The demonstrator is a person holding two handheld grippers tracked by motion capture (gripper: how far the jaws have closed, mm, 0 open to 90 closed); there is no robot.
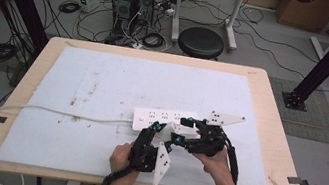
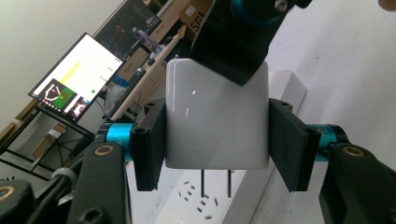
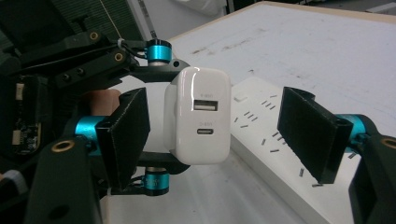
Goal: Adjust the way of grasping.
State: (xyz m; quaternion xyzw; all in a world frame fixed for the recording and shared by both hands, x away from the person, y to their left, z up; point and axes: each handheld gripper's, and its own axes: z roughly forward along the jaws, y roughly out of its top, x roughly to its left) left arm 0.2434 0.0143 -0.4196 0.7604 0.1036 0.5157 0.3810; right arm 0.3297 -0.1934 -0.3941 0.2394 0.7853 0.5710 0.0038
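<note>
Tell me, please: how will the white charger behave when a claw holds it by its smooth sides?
The white charger looks glossy, so it may slip between the flat black pads. Its boxy, hard shell probably stays stiff under the squeeze. The two thin prongs seem the part most likely to bend if pushed crookedly into the power strip.

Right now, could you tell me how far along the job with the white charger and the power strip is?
Done: the white charger is off the table, clamped between the left gripper jaws, prongs pointing down above the power strip. In hand: the right gripper is at the charger, its jaws open either side of the USB face. Left: the prongs are not yet in a socket.
</note>
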